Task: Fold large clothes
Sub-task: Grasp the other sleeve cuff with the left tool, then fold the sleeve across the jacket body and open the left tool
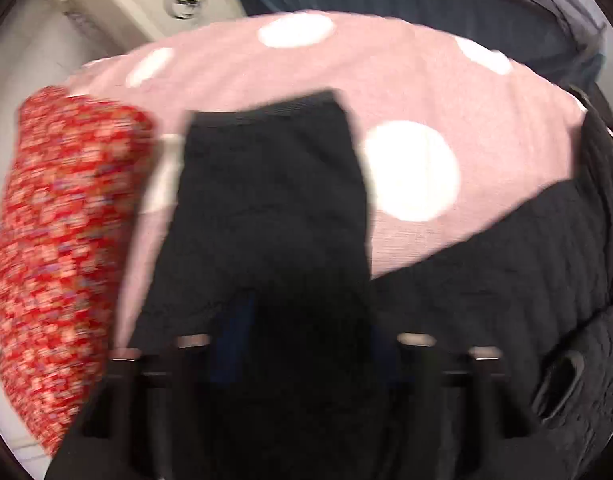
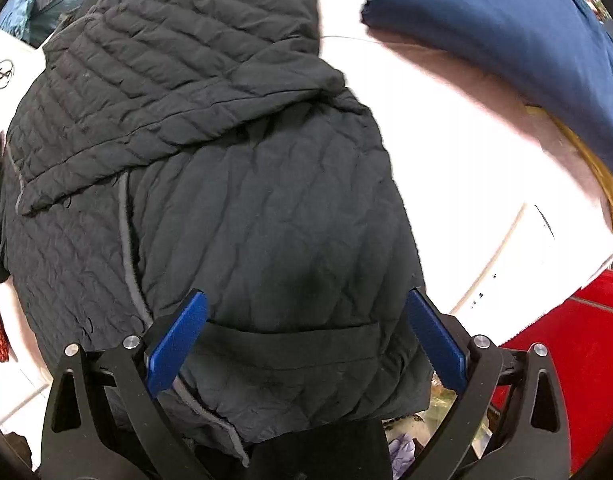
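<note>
A black quilted jacket [image 2: 226, 160] lies bunched on a white surface [image 2: 446, 152], one flap folded across its top. My right gripper [image 2: 306, 295] hovers over the jacket's near hem, open, its blue pads [image 2: 178, 340] standing wide apart with nothing pinched. The left wrist view is blurred. In it the jacket's black sleeve [image 1: 274, 200] runs away from my left gripper [image 1: 302, 320] over a pink cloth with white dots [image 1: 426, 92], cuff at the far end. The left gripper is shut on the sleeve, and the fabric hides most of its fingers.
A red patterned cloth [image 1: 66, 240] lies left of the sleeve, and a cream case [image 1: 146, 4] sits beyond it. A folded dark blue cloth [image 2: 506, 40] rests at the far right over a yellow edge [image 2: 598, 176]. A red surface [image 2: 566, 340] shows at the lower right.
</note>
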{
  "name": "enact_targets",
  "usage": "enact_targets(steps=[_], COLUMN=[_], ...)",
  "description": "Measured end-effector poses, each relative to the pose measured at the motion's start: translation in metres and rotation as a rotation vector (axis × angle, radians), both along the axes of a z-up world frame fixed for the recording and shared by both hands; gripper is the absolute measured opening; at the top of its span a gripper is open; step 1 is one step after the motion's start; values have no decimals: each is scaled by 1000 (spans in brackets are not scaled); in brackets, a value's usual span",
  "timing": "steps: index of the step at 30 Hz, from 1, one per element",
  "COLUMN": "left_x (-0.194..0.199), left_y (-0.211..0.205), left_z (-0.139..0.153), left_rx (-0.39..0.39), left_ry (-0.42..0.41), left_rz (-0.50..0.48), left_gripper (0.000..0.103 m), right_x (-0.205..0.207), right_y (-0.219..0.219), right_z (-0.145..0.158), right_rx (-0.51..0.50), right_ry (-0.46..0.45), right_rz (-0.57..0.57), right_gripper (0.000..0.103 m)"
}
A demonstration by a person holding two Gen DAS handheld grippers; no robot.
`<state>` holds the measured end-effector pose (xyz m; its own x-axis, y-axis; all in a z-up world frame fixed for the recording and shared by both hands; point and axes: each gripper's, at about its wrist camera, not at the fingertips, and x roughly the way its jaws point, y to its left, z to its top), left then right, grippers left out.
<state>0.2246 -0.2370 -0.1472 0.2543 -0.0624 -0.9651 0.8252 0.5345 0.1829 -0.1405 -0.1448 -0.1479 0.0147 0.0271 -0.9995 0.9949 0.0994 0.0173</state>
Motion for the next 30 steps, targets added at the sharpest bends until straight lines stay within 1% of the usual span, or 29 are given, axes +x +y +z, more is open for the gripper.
enact_targets(steps=[1,2,3,4,6,8,10,12,14,16,18,20,21,23,24,25,27,28,29,30], left_x=[5,10,16,19,25,28,31,29,27,24,14,12,4,-8,-10,-8,-10,-12,-13,-17], left_y=[6,13,23,30,53,75,105,141,174,218,261,292,311,342,358,371,397,408,418,425], left_z=[5,12,21,28,50,71,95,117,132,141,140,129,120,103,95,89,74,70,66,65], left_rx=[-22,-52,-78,-94,-156,-219,-323,-400,-455,-507,-534,-508,-492,-452,-439,-438,-460,-480,-518,-535], left_ry=[12,29,28,16,-22,-38,-14,-29,-50,-49,-33,-60,-59,-27,-10,6,63,91,127,136], left_rz=[10,24,42,52,67,97,149,203,277,399,502,579,621,709,754,790,875,907,943,961], left_gripper=[28,25,20,15,10,10,9,9,9,9,9,11,12,12,12,13,15,19,23,46], right_x=[2,7,9,12,15,22,22,18,16,13,15,14,9,9,10,6,4,6,8,8], right_y=[-2,-1,0,3,6,11,14,16,19,20,15,12,13,-3,-16,-16,-25,-29,-33,-33], right_z=[-3,-4,-4,-4,-3,-3,-2,-3,-3,-4,-4,-6,-7,-10,-2,-4,-8,-9,-13,-13], right_rx=[-2,-5,-8,-12,-21,-32,-43,-46,-44,-42,-42,-42,-41,-34,-29,-22,-16,-12,-9,-7], right_ry=[0,-1,-1,-2,-5,-10,-19,-31,-39,-50,-62,-75,-82,-92,-96,-103,-109,-110,-111,-112], right_rz=[14,33,51,75,109,137,154,162,167,170,170,165,161,156,155,153,160,168,176,188], right_gripper=[98,98,98,98,98,98,98,98,98,98,98,98,98,98,98,98,98,98,98,98])
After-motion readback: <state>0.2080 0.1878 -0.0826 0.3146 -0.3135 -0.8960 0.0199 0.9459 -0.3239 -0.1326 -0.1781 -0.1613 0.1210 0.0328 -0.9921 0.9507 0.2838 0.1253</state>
